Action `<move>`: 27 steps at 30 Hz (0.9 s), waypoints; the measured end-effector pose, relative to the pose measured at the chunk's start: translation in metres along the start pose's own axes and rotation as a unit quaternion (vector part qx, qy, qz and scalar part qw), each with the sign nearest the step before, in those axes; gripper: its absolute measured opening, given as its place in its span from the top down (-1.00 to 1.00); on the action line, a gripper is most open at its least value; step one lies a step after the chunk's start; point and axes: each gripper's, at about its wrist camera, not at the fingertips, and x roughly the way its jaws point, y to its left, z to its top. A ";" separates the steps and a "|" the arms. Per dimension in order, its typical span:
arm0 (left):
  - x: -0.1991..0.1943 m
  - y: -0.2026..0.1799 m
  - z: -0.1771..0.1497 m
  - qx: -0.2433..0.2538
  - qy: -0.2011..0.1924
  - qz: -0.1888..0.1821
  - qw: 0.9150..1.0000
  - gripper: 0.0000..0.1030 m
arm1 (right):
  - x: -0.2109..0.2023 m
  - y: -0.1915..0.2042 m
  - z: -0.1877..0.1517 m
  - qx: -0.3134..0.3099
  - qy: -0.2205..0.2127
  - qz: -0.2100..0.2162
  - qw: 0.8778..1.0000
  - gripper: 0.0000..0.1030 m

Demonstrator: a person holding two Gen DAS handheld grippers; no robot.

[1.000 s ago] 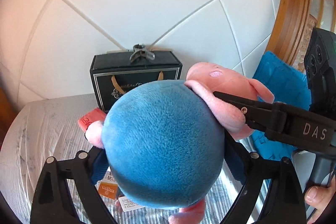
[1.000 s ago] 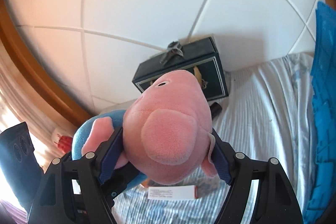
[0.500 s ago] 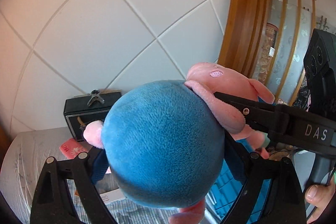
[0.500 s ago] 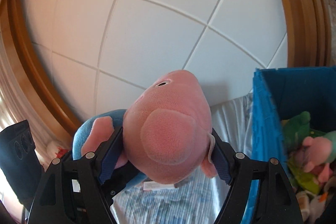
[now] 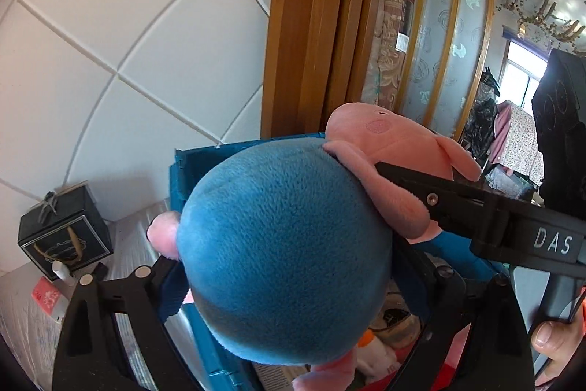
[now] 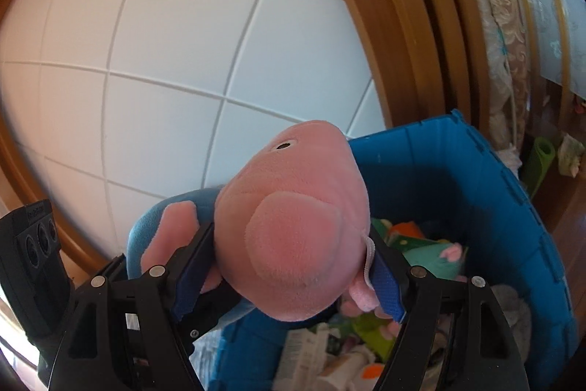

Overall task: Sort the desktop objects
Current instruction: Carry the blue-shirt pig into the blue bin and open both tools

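A plush pig toy with a pink head (image 6: 296, 237) and a round blue body (image 5: 285, 251) is held in the air by both grippers. My left gripper (image 5: 289, 284) is shut on the blue body. My right gripper (image 6: 289, 266) is shut on the pink head; its black finger (image 5: 476, 211) crosses the left wrist view. The toy hangs over the edge of a blue plastic bin (image 6: 457, 178), also in the left wrist view (image 5: 190, 167), which holds several soft toys and small items.
A black gift box (image 5: 62, 233) stands on the cloth-covered table (image 5: 22, 314) by the white panelled wall, with a red packet (image 5: 44, 292) beside it. A wooden screen frame (image 5: 311, 24) rises behind the bin. A hand (image 5: 556, 350) holds the right gripper's handle.
Both grippers have carried the plush pig to the right, away from the black gift box. The blue bin has come under and in front of the toy.
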 end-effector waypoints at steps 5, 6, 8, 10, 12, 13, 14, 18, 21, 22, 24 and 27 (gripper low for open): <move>0.059 -0.023 0.010 -0.008 0.036 0.001 0.999 -0.82 | 0.020 -0.057 0.017 0.019 0.018 -0.005 1.000 -0.50; 0.070 -0.026 0.011 -0.012 0.044 0.005 0.999 -0.83 | 0.023 -0.067 0.018 0.023 0.023 -0.004 0.999 -0.50; 0.095 -0.026 0.009 -0.022 0.063 0.018 0.998 -0.83 | 0.041 -0.086 0.019 0.032 0.034 -0.002 0.999 -0.50; 0.119 -0.026 0.002 -0.024 0.084 0.035 0.996 -0.83 | 0.059 -0.104 0.011 0.052 0.049 0.005 0.997 -0.50; 0.144 -0.028 -0.004 -0.011 0.109 0.054 0.993 -0.83 | 0.082 -0.122 0.002 0.072 0.081 0.001 0.994 -0.50; 0.153 -0.029 -0.009 -0.006 0.117 0.067 0.991 -0.83 | 0.090 -0.126 0.000 0.071 0.091 -0.012 0.993 -0.50; 0.161 -0.031 -0.014 0.002 0.127 0.085 0.988 -0.83 | 0.094 -0.129 -0.005 0.059 0.095 -0.029 0.993 -0.50; 0.170 -0.040 -0.032 0.046 0.150 0.127 0.979 -0.84 | 0.120 -0.126 -0.022 0.026 0.141 -0.076 0.987 -0.50; 0.172 -0.025 -0.028 0.002 0.164 0.105 0.981 -0.88 | 0.123 -0.135 -0.023 0.054 0.149 -0.053 0.986 -0.61; 0.172 -0.019 -0.028 -0.021 0.170 0.095 0.981 -0.89 | 0.124 -0.139 -0.025 0.063 0.152 -0.053 0.985 -0.78; 0.173 -0.011 -0.029 -0.044 0.178 0.090 0.979 -0.89 | 0.128 -0.146 -0.028 0.072 0.168 -0.060 0.981 -0.90; 0.160 -0.020 -0.027 -0.018 0.148 0.107 0.983 -0.89 | 0.122 -0.145 -0.027 0.072 0.161 -0.059 0.983 -0.90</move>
